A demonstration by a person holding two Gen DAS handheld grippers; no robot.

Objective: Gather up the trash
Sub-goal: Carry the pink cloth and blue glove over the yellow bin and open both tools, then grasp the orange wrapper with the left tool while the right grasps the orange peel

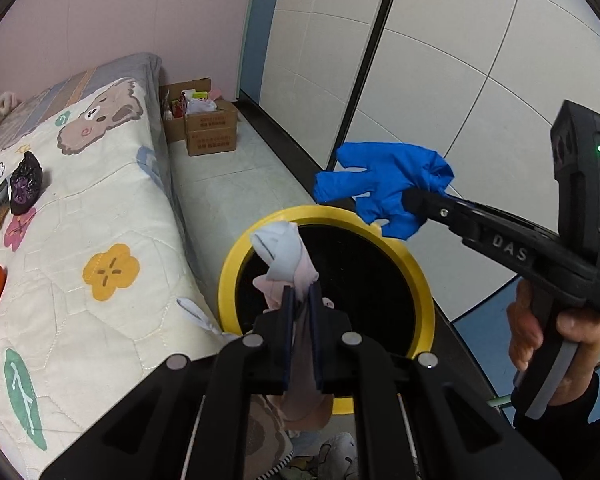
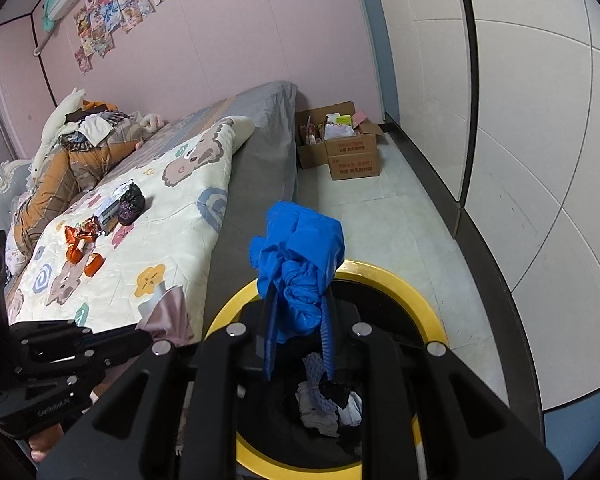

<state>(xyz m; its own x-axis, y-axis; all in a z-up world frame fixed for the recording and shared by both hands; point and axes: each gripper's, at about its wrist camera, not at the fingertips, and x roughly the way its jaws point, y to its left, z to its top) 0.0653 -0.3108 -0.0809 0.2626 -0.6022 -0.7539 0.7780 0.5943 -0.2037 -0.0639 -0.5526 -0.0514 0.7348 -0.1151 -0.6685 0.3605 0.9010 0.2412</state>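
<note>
A blue glove (image 2: 300, 260) is pinched, bunched up, in the right gripper (image 2: 299, 320), hanging over the far rim of the yellow-rimmed bin (image 2: 404, 284) at about 12 o'clock from the bin's mouth in the right wrist view. In the left wrist view the same glove (image 1: 384, 188) spreads its fingers out toward 10 o'clock, just above the bin's rim (image 1: 236, 264) at its 1 o'clock edge. The left gripper (image 1: 300, 308) is clenched on a pale pink-and-grey cloth (image 1: 284, 256) that stands up between the fingers over the near part of the bin's dark opening; in the right wrist view that cloth (image 2: 168, 312) pokes out at 9 o'clock of the bin, beside the bed's edge.

Inside the bin lie crumpled scraps (image 2: 328, 404) — white, grey and dark pieces.

On the cartoon-print quilt (image 2: 172, 216), at roughly 10 o'clock from the bin, more litter waits: an orange foil wrapper (image 2: 80, 240), a dark crumpled bag (image 2: 132, 202) and a small silvery packet (image 2: 110, 210) touching it. In the left wrist view the dark bag (image 1: 26, 182) sits near 9 o'clock at the frame's edge.

Farther off, at 12 o'clock, an open cardboard box (image 2: 352, 152) of odds and ends stands on the pale floor (image 2: 380, 208) against the pink wall (image 2: 240, 40), with white cupboard doors (image 2: 540, 120) running along the right.
</note>
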